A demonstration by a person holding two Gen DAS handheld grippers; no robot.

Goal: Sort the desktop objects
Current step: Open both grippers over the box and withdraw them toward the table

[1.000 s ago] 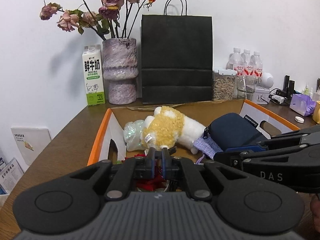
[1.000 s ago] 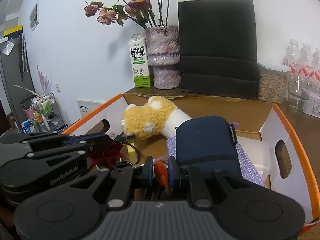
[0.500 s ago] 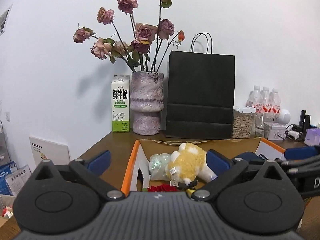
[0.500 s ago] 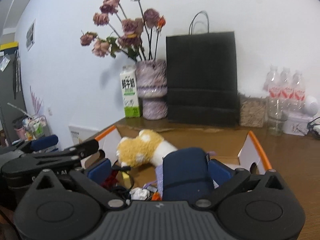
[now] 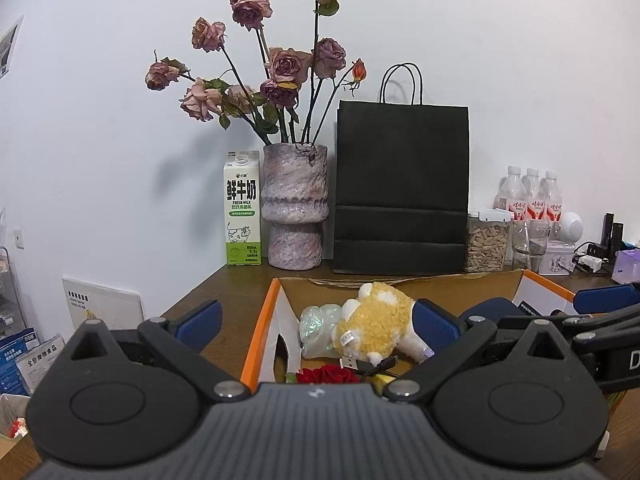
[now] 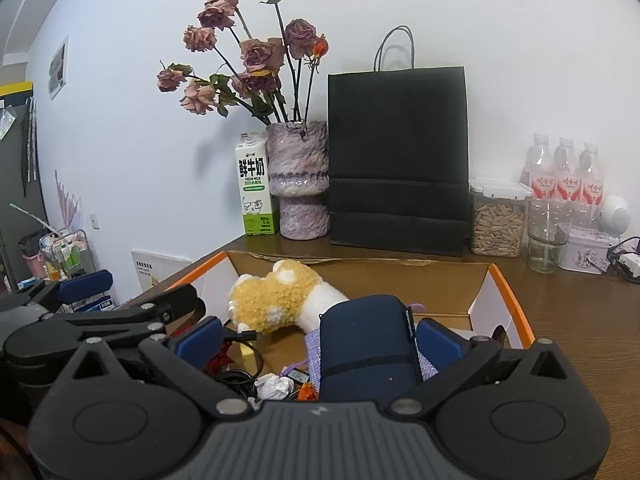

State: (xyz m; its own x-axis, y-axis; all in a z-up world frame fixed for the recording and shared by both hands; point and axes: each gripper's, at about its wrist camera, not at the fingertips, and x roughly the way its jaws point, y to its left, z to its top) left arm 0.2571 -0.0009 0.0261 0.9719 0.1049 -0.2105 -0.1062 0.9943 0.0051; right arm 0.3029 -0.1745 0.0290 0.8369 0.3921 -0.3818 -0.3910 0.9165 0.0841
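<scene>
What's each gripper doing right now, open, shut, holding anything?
Left gripper: open wide, holding nothing, above the box.
Right gripper: open wide, holding nothing; the navy pouch lies between its fingers.

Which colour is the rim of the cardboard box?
Orange; the box rim shows best in the right wrist view.

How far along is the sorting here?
Done: plush toy, navy pouch, red flower and cable already lie in the orange-rimmed box. In hand: nothing; left tool and right tool are open. Left: cannot tell.
</scene>
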